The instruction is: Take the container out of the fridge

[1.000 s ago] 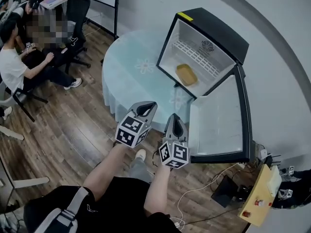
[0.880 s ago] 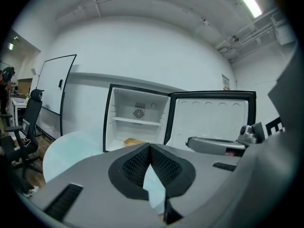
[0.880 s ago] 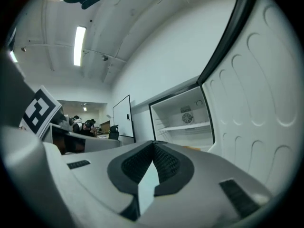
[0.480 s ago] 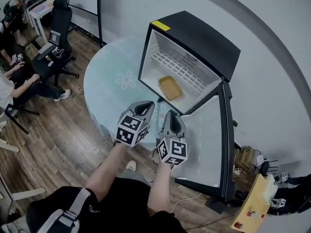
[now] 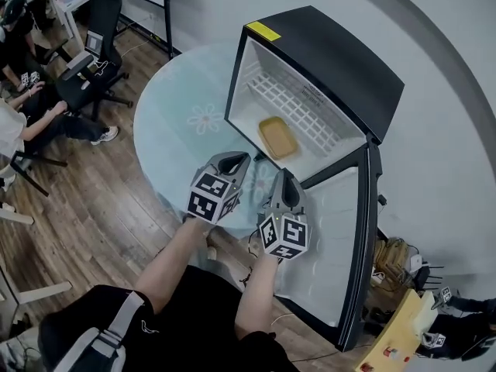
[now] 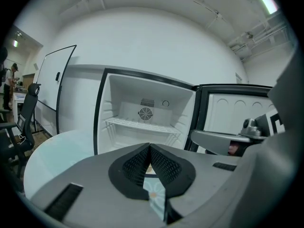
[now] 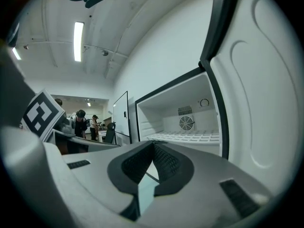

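A small black fridge (image 5: 341, 60) stands on a round table (image 5: 167, 134) with its door (image 5: 329, 242) swung wide open. On its white floor lies a shallow yellow container (image 5: 277, 137), below a white wire shelf (image 5: 298, 103). My left gripper (image 5: 235, 160) is shut and empty, held over the table just in front of the fridge opening. My right gripper (image 5: 284, 178) is also shut and empty, beside the left one and near the door's hinge side. In the left gripper view the fridge interior (image 6: 142, 120) faces me; the container is hidden behind the jaws.
The open door (image 7: 266, 94) fills the right of the right gripper view. Office chairs (image 5: 97, 45) and seated people (image 5: 19, 122) are at the far left on a wooden floor. A whiteboard stand (image 6: 50, 91) stands behind the table. Cables and a bag (image 5: 391, 258) lie right of the door.
The head view has shifted, so the fridge and table sit a little differently in frame. Both grippers have edged closer to the fridge opening. Their jaws stay shut.
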Available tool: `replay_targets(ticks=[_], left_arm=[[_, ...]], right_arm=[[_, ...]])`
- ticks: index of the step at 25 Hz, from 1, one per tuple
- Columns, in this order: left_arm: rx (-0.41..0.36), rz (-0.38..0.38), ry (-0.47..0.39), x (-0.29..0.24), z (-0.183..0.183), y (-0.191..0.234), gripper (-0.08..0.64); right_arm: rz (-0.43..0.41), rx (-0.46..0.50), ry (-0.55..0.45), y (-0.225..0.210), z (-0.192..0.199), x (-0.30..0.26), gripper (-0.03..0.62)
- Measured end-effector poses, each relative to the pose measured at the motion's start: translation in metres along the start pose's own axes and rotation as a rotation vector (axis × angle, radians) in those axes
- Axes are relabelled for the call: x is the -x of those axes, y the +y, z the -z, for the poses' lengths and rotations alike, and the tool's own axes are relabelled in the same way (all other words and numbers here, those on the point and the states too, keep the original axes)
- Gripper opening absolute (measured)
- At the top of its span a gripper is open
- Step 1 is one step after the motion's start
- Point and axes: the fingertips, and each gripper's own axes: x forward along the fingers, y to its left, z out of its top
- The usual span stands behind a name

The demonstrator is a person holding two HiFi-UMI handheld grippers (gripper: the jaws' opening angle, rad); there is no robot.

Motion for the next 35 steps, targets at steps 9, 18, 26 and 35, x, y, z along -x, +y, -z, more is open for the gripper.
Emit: replay_targets(ticks=[9,18,26,35], left_arm=[[0.009,-0.017,0.077,-0.063,0.018,0.030,-0.006],[0.003,-0.002,0.144,-0.109,0.038,0.071,-0.005],[-0.056,0.023,0.206,-0.147,0.051,0.087,0.009],[-0.185,0.104,0.311,-0.193,0.070,0.103,0.091]], right_arm=[[0.049,-0.026,0.106,-0.030,0.037,-0.048,0.003],[0.109,-0.047,0.187,-0.030,0.079,-0.102,0.004],[0.260,-0.093,0.259,-0.073,0.107,-0.123,0.086],[0.366,-0.149,0.324,-0.108,0.134,-0.140,0.094]])
